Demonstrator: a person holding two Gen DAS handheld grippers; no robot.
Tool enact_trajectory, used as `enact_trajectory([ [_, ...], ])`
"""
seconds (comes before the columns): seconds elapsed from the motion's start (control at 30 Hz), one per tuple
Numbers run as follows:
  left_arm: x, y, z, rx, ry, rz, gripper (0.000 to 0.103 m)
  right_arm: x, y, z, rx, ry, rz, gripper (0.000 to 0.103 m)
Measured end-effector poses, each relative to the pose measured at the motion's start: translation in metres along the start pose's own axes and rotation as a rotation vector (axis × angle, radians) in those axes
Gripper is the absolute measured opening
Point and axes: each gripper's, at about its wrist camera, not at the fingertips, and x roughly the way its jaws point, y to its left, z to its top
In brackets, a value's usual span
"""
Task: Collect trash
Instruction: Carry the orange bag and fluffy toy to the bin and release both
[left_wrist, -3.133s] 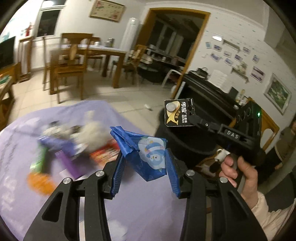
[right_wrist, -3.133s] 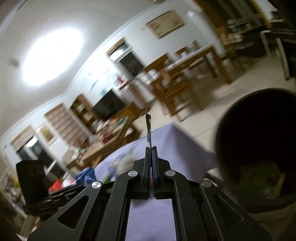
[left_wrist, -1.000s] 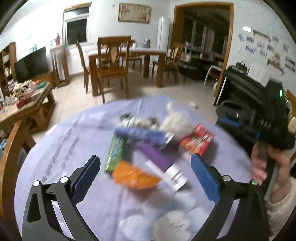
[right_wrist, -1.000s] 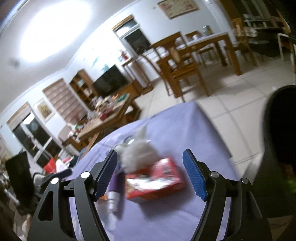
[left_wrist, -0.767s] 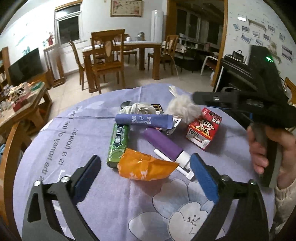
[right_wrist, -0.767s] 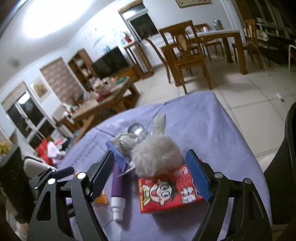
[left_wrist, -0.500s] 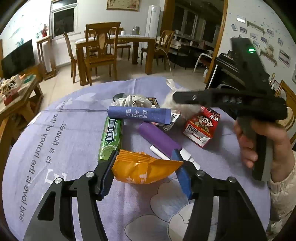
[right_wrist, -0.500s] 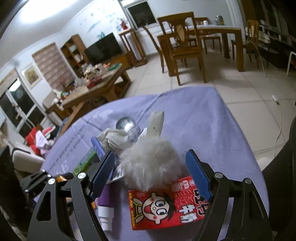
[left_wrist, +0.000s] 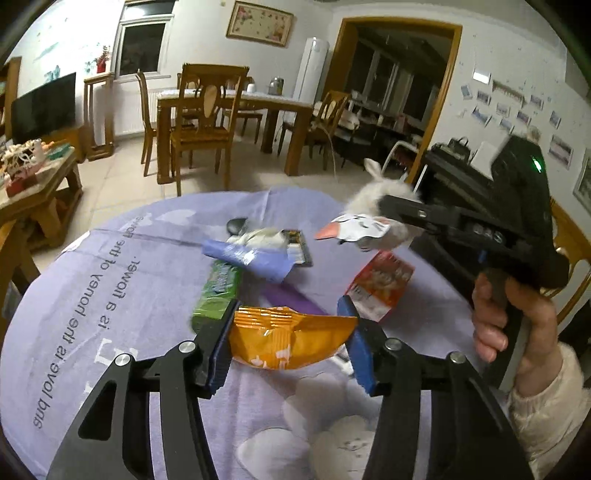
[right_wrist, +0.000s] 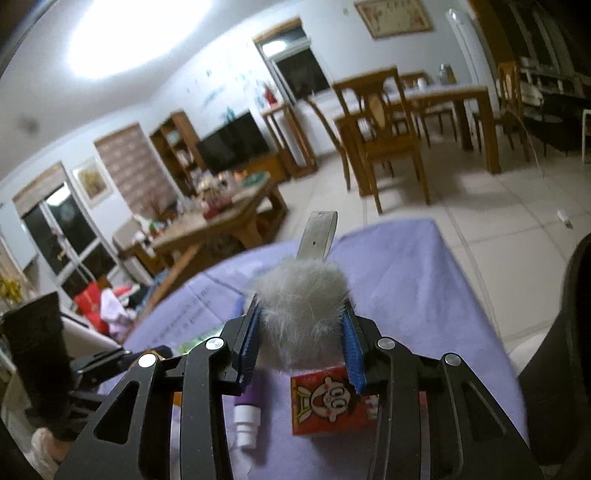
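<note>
My left gripper (left_wrist: 288, 343) is shut on an orange snack wrapper (left_wrist: 291, 338) and holds it just above the purple tablecloth (left_wrist: 110, 295). My right gripper (right_wrist: 301, 347) is shut on a grey-white fur pompom (right_wrist: 303, 306) with a pale strap, lifted off the table; it also shows in the left wrist view (left_wrist: 380, 206), with a torn white wrapper (left_wrist: 354, 229) hanging under it. On the cloth lie a red snack box (right_wrist: 325, 404), a purple tube (right_wrist: 247, 417), a green gum pack (left_wrist: 218, 291) and a blue probiotics pack (left_wrist: 247, 258).
A black trash bin (right_wrist: 561, 332) stands off the table's right edge. Crumpled tissue (left_wrist: 266, 234) and a dark packet (left_wrist: 299, 247) lie behind the blue pack. A dining table with chairs (left_wrist: 221, 122) and a low wooden table (left_wrist: 33, 177) stand beyond.
Both grippers have closed: the left on the orange wrapper, the right on the fur pompom. Both items have been lifted off the cloth, and the white wrapper rose with the pompom.
</note>
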Motion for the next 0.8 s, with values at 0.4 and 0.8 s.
enact_trajectory([
  [0.4,0.002,-0.064,0.025,0.039,-0.074,-0.083,0.052,-0.12,-0.063,-0.01,0.065,-0.198,-0.059,0.039],
  [0.8,0.07,-0.175,0.057,0.129,-0.035,-0.244,0.053,-0.221,-0.181,-0.036,0.216,-0.341,-0.212,0.039],
])
